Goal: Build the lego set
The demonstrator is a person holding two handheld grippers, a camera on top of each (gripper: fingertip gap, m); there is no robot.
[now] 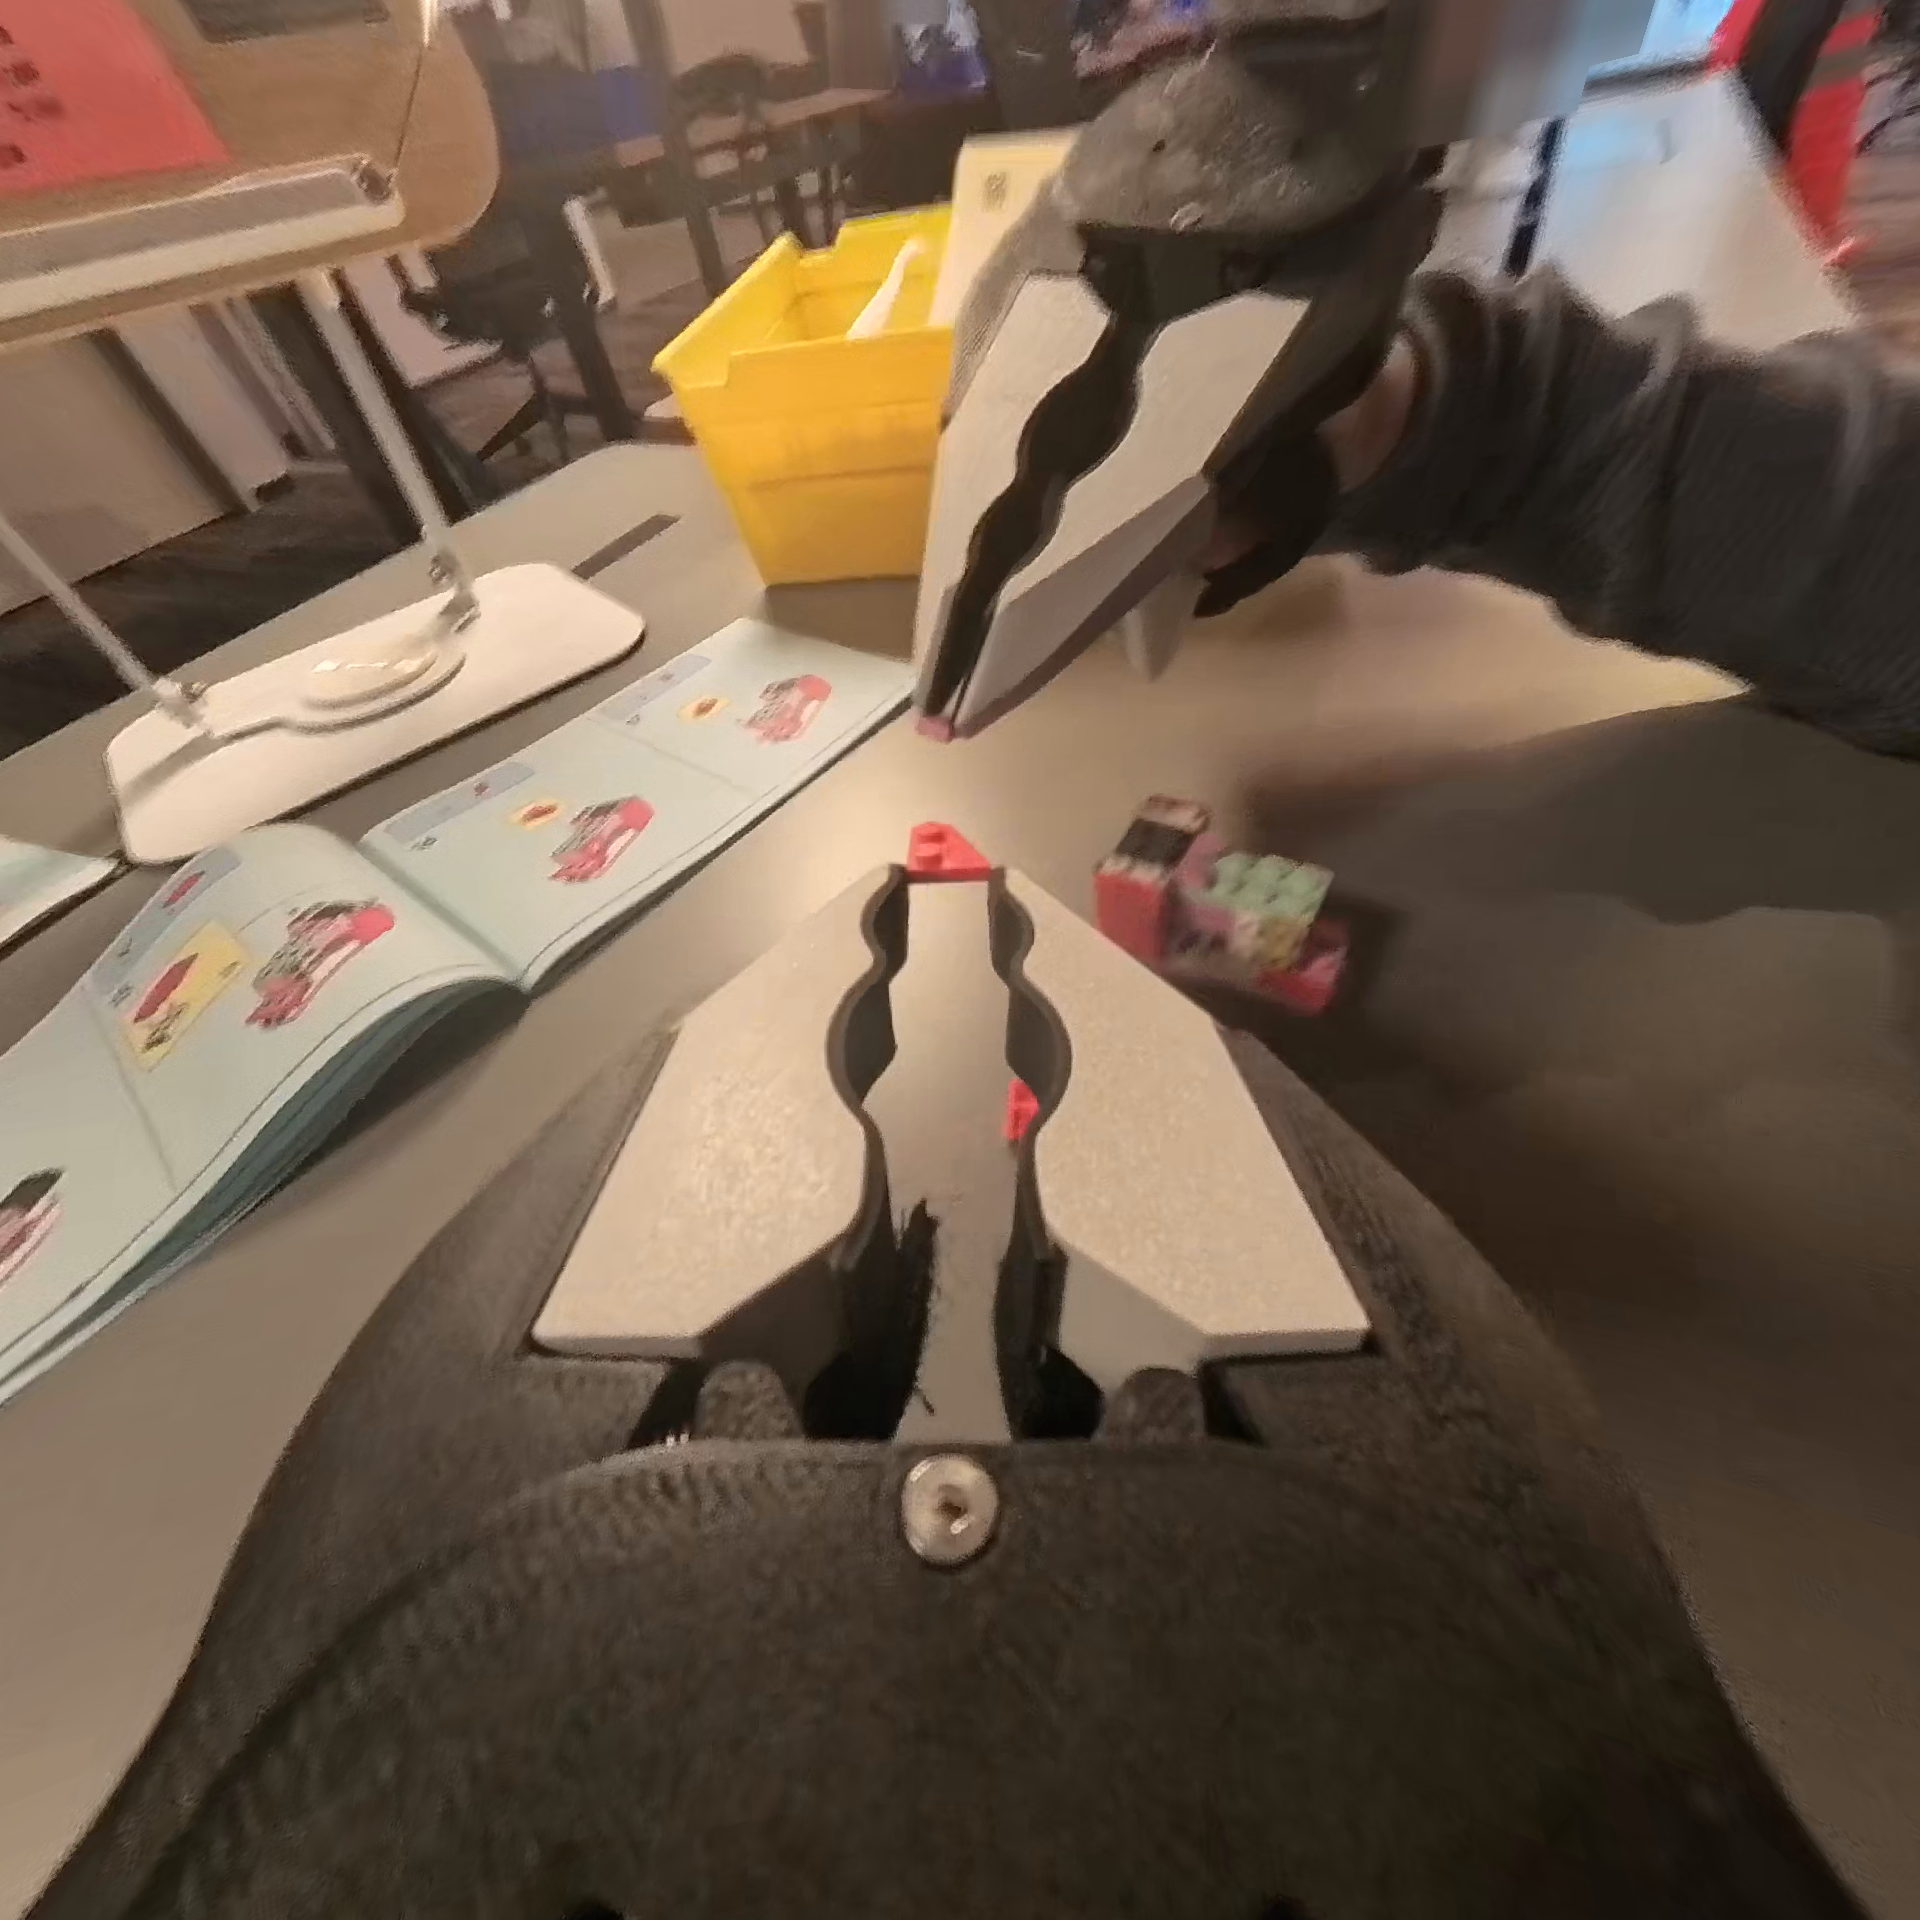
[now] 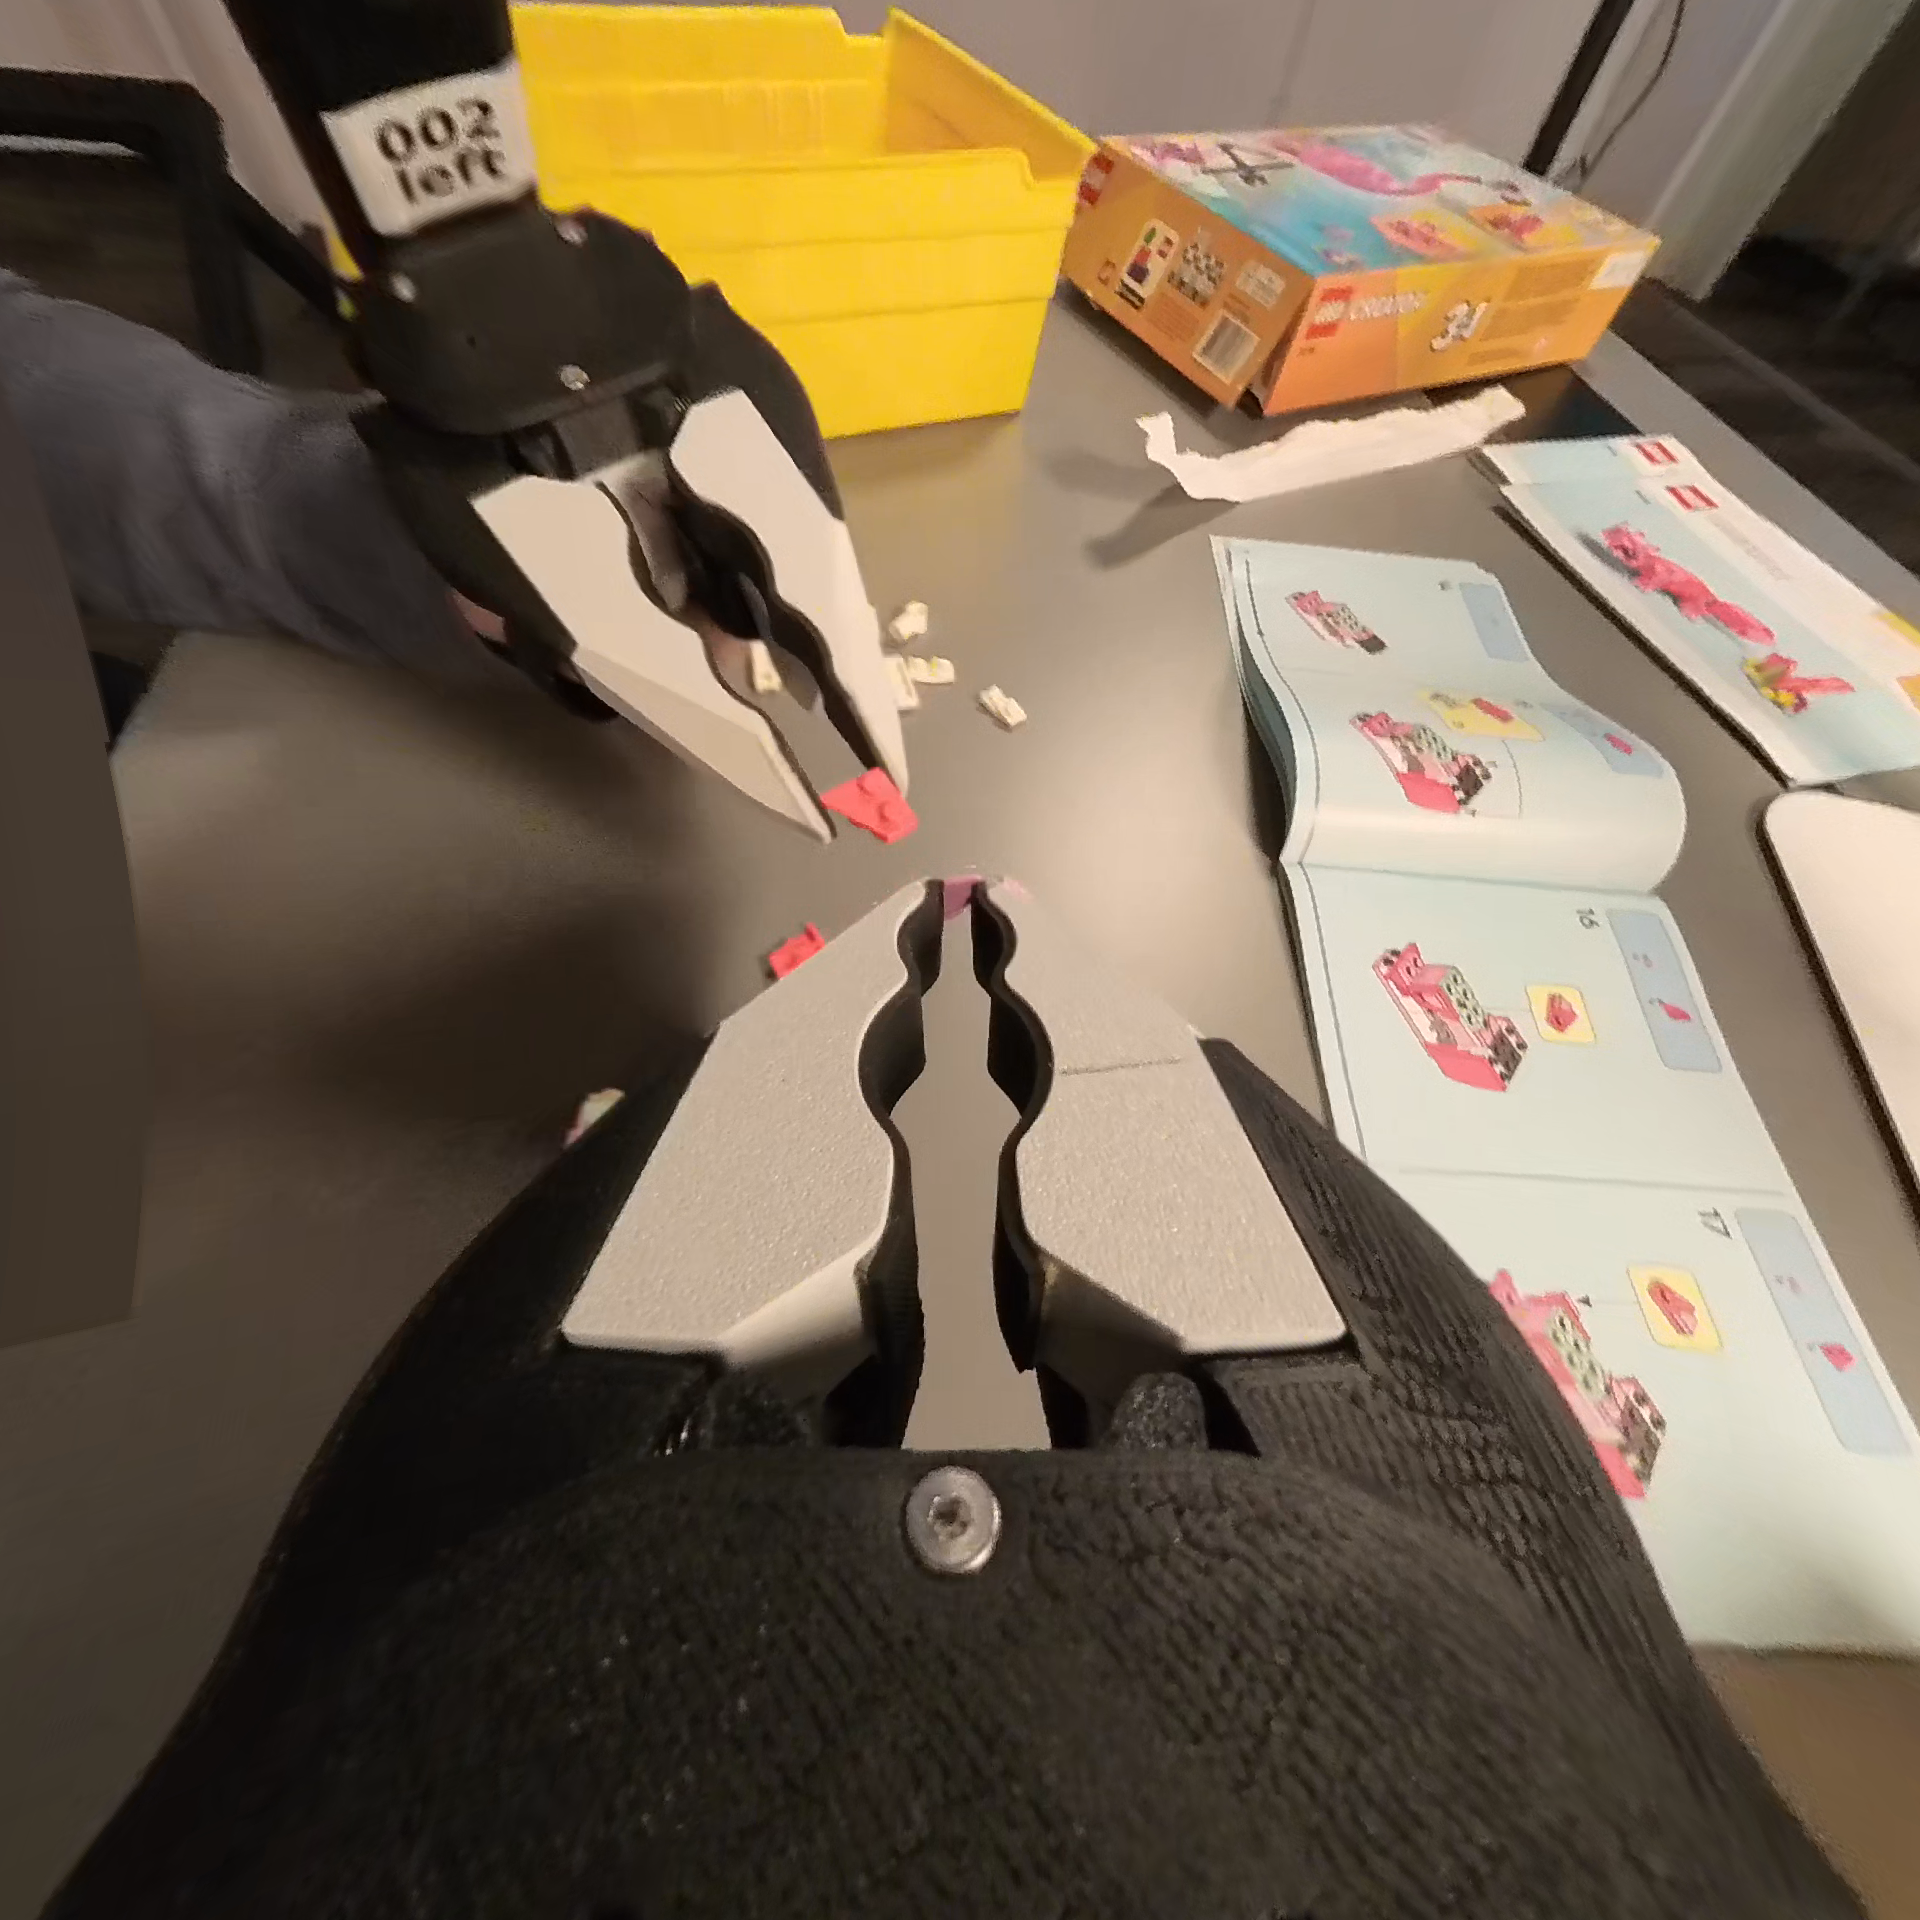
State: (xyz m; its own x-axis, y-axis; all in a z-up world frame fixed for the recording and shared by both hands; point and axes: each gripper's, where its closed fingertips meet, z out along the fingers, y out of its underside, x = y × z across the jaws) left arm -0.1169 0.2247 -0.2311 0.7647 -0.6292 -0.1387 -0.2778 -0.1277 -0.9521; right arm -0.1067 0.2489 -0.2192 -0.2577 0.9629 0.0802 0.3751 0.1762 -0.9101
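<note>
My left hand-held gripper [image 1: 943, 883] pinches a red plate [image 1: 943, 854] by its edge; the right [image 2: 961, 894], at 12 o'clock, nips a pink piece [image 2: 961, 889]. Either could slip.

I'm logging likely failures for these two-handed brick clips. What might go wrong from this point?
1. The left tongs pinch only an edge of the red wedge plate; it may twist free.
2. The right tongs hold a tiny pink piece at the very tips; it may pop out.
</note>
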